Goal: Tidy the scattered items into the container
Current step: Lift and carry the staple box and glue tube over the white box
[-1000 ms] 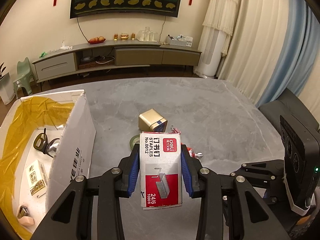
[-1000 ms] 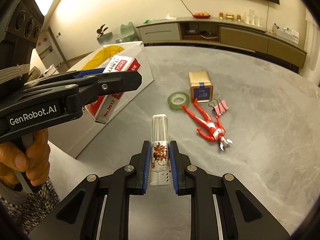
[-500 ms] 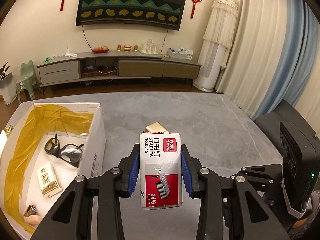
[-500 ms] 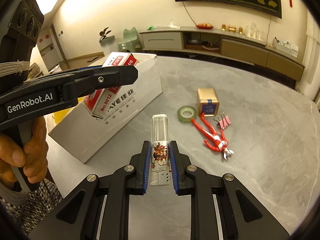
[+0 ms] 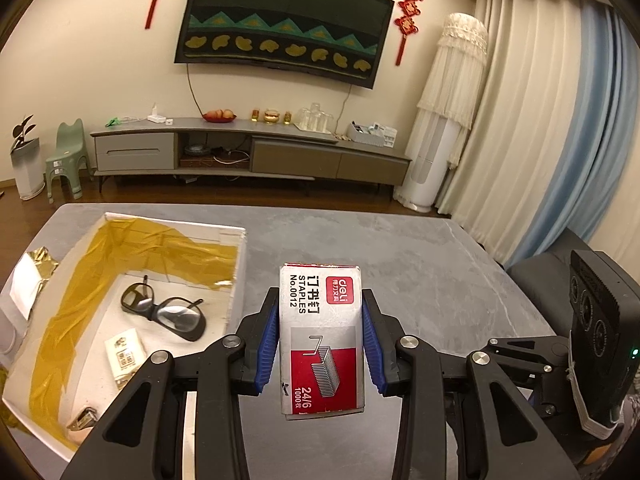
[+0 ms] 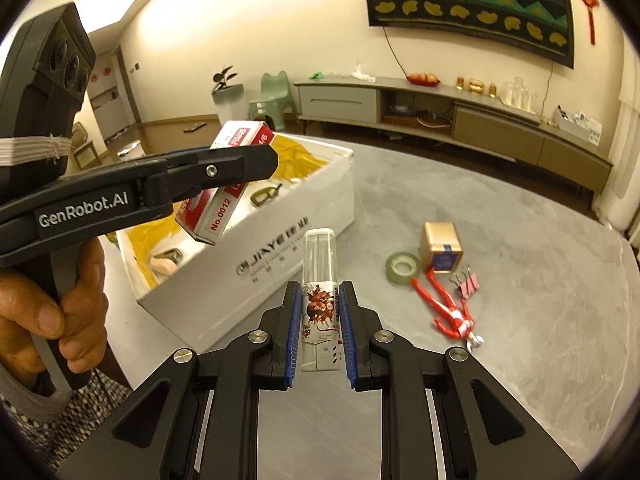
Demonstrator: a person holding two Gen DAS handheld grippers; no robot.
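Over the grey bench [image 6: 500, 208], the white box [image 6: 256, 276] stood ready as the left tool [image 5: 320, 340] pinched a staples pack [image 5: 322, 340] near its rim, the right tool [image 6: 320, 322] gripping a tube [image 6: 319, 264]; both apparently awaited lowering inside and release.

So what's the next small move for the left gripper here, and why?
Probably carry it a little further left and release. The left gripper is shut on the staples box, which the right wrist view shows raised at the near edge of the carton, not yet clearly over the open space inside.
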